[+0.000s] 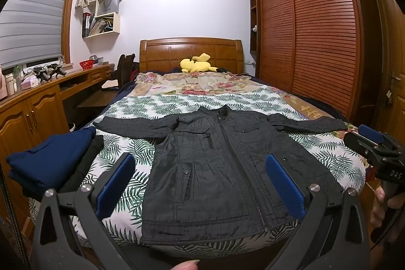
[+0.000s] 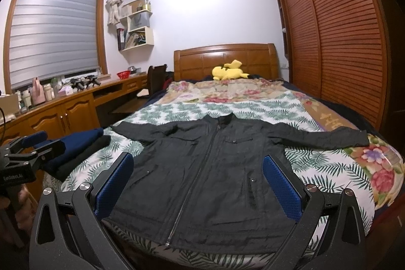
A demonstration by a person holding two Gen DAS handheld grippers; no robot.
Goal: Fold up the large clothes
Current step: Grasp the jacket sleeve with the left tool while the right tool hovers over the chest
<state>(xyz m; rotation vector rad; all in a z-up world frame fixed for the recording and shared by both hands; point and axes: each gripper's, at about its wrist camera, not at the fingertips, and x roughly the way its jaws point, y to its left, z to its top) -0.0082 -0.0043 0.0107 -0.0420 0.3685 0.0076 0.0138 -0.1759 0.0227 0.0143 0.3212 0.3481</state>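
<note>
A dark grey zip-front jacket (image 1: 215, 168) is laid flat, front up, across the near end of the bed (image 1: 336, 156), on a leaf-printed sheet (image 1: 157, 105); its hem is set close to the foot edge and both sleeves are spread sideways, the right cuff reaching nearly to the bed's right edge. The fabric is seen to be thin and finely creased, with snap-buttoned chest pockets and a closed central zip. A stack of folded clothes (image 1: 50, 163), navy over black, is placed on the bed's left corner, just beside the left sleeve. Bare sheet is left between the jacket's collar and the floral blanket (image 1: 192, 82) further up, where a yellow plush toy (image 1: 197, 63) is rested against the wooden headboard (image 1: 189, 49). The left hand-held gripper (image 1: 200, 181) is held above the hem with its blue ribbed pads wide apart and nothing between them; the right hand-held gripper (image 2: 197, 184) is likewise spread and empty above the jacket's lower half. The bed is flanked by a wooden desk (image 1: 76, 77) on the left and a slatted wardrobe (image 1: 316, 29) on the right. The jacket's back is hidden.
</note>
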